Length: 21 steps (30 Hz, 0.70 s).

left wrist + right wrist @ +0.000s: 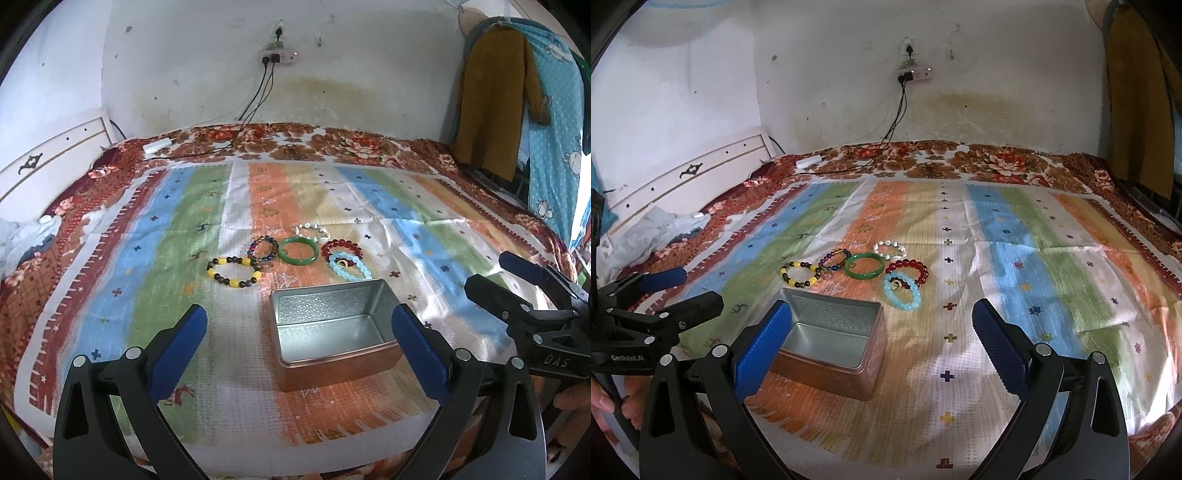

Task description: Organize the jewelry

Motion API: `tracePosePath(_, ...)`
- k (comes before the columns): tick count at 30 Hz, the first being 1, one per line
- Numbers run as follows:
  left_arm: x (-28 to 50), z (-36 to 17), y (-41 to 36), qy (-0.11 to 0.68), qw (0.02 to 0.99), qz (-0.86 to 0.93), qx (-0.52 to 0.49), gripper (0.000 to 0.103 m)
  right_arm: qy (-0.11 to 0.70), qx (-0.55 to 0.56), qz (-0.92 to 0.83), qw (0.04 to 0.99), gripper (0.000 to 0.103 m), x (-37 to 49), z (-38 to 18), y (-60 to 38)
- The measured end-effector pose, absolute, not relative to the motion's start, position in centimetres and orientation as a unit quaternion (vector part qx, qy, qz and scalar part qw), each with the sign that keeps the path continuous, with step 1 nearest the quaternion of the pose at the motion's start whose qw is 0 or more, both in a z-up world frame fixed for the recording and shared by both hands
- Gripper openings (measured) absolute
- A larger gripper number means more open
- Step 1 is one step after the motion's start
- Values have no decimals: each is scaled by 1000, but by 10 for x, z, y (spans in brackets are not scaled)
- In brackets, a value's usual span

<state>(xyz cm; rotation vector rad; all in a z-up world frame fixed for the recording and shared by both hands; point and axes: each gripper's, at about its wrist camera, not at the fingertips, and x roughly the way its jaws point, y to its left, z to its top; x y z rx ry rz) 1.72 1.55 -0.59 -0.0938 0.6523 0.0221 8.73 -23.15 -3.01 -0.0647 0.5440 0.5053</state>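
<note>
From the left wrist: left gripper spread wide and holding nothing, low over the striped cloth, open tin box straight ahead between the jaws, long axis crosswise. Bracelets beyond the box in a crosswise row, well apart from the jaws. "DAS" legible on the right gripper at the edge. From the right wrist: right gripper likewise spread and holding nothing, box ahead-left, bracelets ahead and slightly left, probably nearer this side. "GenRobot.AI" printed on the left gripper.
</note>
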Motion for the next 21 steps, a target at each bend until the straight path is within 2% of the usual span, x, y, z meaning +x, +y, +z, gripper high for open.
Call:
tracePosePath(11, 39, -4, 18, 328, 944, 28, -33, 97, 274, -30, 245, 930, 99, 106, -26, -224)
tracePosePath(16, 57, 3, 21, 322, 946, 33, -30, 97, 251, -49, 228, 939, 99, 119, -17, -215)
tracePosePath(21, 80, -3, 30, 347, 936, 28, -45, 97, 265, -42, 229, 936, 99, 138, -17, -212)
